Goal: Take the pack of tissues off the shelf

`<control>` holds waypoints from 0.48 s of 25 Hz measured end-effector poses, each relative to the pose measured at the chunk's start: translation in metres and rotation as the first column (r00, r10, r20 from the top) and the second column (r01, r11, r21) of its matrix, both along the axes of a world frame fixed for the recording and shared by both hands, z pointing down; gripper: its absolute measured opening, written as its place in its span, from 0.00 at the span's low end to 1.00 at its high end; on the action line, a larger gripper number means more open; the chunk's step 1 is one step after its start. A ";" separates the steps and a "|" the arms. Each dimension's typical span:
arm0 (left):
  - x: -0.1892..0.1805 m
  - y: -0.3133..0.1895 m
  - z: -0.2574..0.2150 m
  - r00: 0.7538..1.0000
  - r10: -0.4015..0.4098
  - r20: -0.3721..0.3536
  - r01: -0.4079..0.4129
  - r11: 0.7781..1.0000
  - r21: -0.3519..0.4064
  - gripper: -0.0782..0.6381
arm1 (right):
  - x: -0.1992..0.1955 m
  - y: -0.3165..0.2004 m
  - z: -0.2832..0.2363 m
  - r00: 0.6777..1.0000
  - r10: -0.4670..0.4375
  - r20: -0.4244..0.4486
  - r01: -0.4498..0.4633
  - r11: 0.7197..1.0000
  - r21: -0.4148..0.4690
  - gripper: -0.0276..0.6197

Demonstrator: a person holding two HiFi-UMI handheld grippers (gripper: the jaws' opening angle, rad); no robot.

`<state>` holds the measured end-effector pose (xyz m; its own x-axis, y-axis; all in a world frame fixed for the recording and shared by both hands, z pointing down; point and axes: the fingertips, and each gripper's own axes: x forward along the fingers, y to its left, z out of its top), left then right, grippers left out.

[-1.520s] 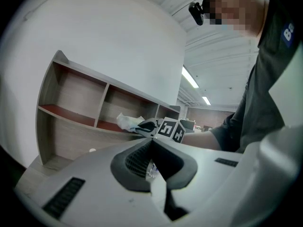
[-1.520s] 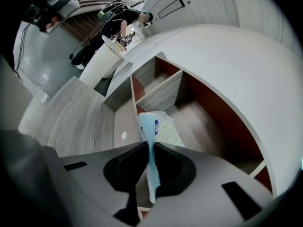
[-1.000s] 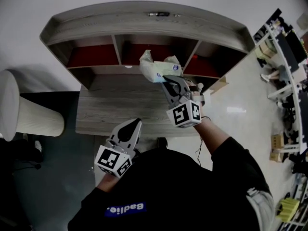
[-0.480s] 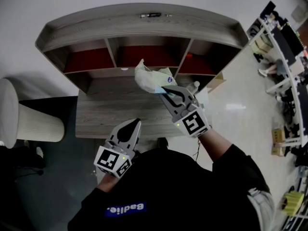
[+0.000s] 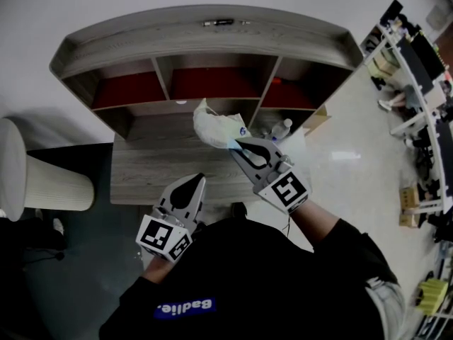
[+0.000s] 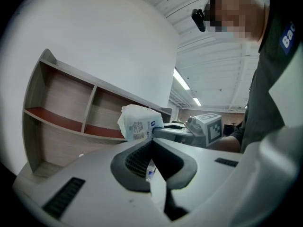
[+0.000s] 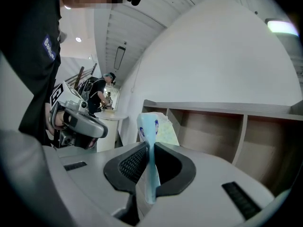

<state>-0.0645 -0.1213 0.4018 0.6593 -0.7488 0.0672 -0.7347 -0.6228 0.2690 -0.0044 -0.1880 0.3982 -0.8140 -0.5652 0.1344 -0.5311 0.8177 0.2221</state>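
Head view puts my right tongs (image 5: 238,145) dead centre, out in front of the grey wood-grain shelf unit with red-floored compartments (image 5: 212,34). The white and pale-blue soft plastic pack of tissues (image 5: 214,126) hangs off their tip. It's up in the air over the grey wood-grain desk top (image 5: 152,168), clear of the middle compartment.

What that view doesn't give you is the grip. The right gripper view does: jaws clenched on a thin blue flap of the wrapper, pack standing up above them. The left gripper view catches the pack's printed side, plus the marker cube (image 6: 211,126) on the right tongs.

My left tongs (image 5: 199,178) sit lower left of centre, close to my chest, pointing at the desk, jaws pressed together on nothing. Right arm's stretched forward, tongs roughly level.
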 end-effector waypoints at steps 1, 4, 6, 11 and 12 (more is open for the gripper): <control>-0.001 0.000 0.000 1.000 -0.002 -0.001 0.002 1.000 0.001 0.11 | -0.002 0.003 -0.001 1.000 -0.007 0.003 0.007 1.000 0.002 0.13; -0.004 -0.002 0.000 1.000 -0.005 -0.003 0.005 1.000 0.000 0.11 | -0.007 0.008 -0.002 1.000 -0.028 0.014 0.028 1.000 -0.005 0.13; -0.006 -0.004 0.001 1.000 -0.008 -0.005 0.008 1.000 0.000 0.11 | -0.010 0.011 -0.001 0.999 -0.037 0.024 0.038 0.999 -0.014 0.13; -0.009 -0.007 0.000 1.000 -0.009 -0.008 0.009 1.000 0.002 0.11 | -0.016 0.014 -0.001 0.998 -0.054 0.042 0.056 0.998 -0.032 0.13; -0.009 -0.007 0.000 1.000 -0.009 -0.008 0.009 1.000 0.001 0.11 | -0.017 0.014 0.000 0.997 -0.058 0.045 0.060 0.997 -0.038 0.13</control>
